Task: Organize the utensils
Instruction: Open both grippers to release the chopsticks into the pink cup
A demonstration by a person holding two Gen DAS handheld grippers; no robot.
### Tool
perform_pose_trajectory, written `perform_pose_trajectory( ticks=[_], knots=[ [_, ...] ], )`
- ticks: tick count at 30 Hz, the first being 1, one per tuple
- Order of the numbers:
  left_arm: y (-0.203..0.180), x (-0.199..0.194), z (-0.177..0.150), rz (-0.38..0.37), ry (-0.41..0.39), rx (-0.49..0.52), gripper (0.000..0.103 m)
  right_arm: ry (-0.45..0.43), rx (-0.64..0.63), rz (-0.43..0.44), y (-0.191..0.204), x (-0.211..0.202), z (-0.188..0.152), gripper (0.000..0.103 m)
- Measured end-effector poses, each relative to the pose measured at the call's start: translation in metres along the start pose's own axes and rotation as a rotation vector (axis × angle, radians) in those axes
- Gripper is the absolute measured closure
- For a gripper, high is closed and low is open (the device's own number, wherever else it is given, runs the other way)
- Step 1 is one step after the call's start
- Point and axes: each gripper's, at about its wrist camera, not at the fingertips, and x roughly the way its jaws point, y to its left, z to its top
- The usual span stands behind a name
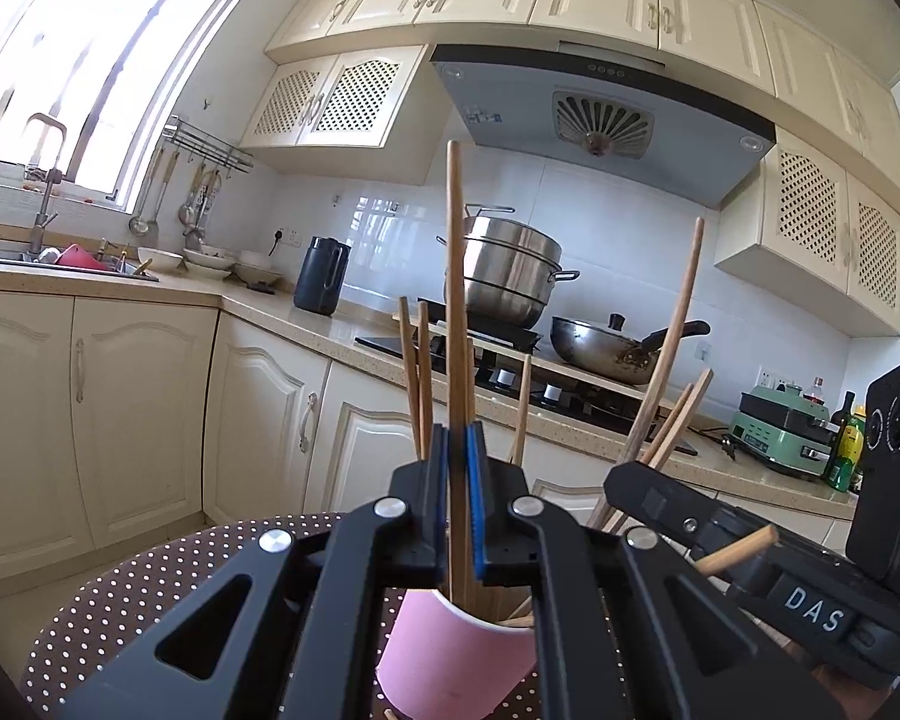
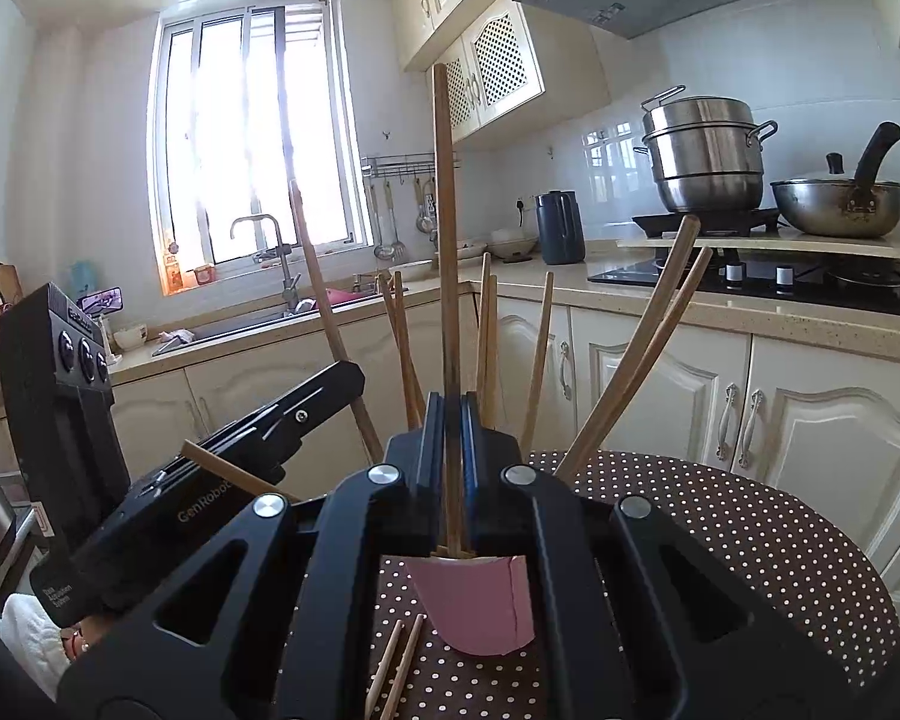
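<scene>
A pink paper cup [image 1: 450, 654] stands on a round table with a brown polka-dot cloth [image 1: 120, 600] and holds several wooden chopsticks. My left gripper [image 1: 457, 438] is shut on one upright chopstick [image 1: 455, 276] whose lower end is in the cup. My right gripper [image 2: 452, 405] is shut on another upright chopstick [image 2: 444, 228] above the same cup [image 2: 480, 606]. The right gripper also shows in the left wrist view [image 1: 636, 474], beside the cup, and the left gripper shows in the right wrist view [image 2: 342, 378]. Two loose chopsticks [image 2: 396, 666] lie on the cloth [image 2: 720, 540] in front of the cup.
Kitchen counter runs behind the table with a sink and tap [image 2: 270, 252], a dark kettle [image 1: 323, 276], a steel steamer pot [image 1: 504, 276] and a wok [image 1: 606, 348] on the hob. A green appliance [image 1: 780, 432] and bottles stand at right.
</scene>
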Motion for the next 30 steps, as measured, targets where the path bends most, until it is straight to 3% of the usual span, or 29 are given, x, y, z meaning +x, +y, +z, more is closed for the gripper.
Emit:
perform_pose_trajectory(
  ticks=[9,10,11,12,16,21,25,30],
  knots=[
    [-0.008,0.007,-0.010,0.010,0.049,0.058,0.095,0.005,0.009,0.001,-0.002,0.002,-0.007,0.097],
    [-0.008,0.008,-0.010,0.012,0.057,0.060,0.091,0.007,0.009,-0.001,-0.002,0.002,-0.007,0.097],
    [-0.009,0.008,-0.010,0.021,0.059,0.064,0.077,0.010,0.009,-0.002,-0.002,0.003,-0.008,0.097],
    [-0.011,0.008,-0.010,0.032,0.050,0.068,0.069,0.013,0.010,-0.003,-0.002,0.004,-0.009,0.097],
    [-0.012,0.005,-0.007,0.044,0.038,0.080,0.068,0.022,0.014,-0.003,-0.003,0.005,-0.012,0.096],
    [-0.012,0.004,-0.002,0.065,0.048,0.077,0.055,0.026,0.012,-0.006,-0.003,0.005,-0.013,0.096],
    [-0.012,0.003,0.003,0.135,0.057,0.082,0.050,0.033,0.018,-0.010,-0.004,0.006,-0.014,0.096],
    [-0.008,-0.004,0.009,0.165,0.060,0.085,0.045,0.041,0.029,-0.011,-0.003,0.006,-0.015,0.096]
  ],
)
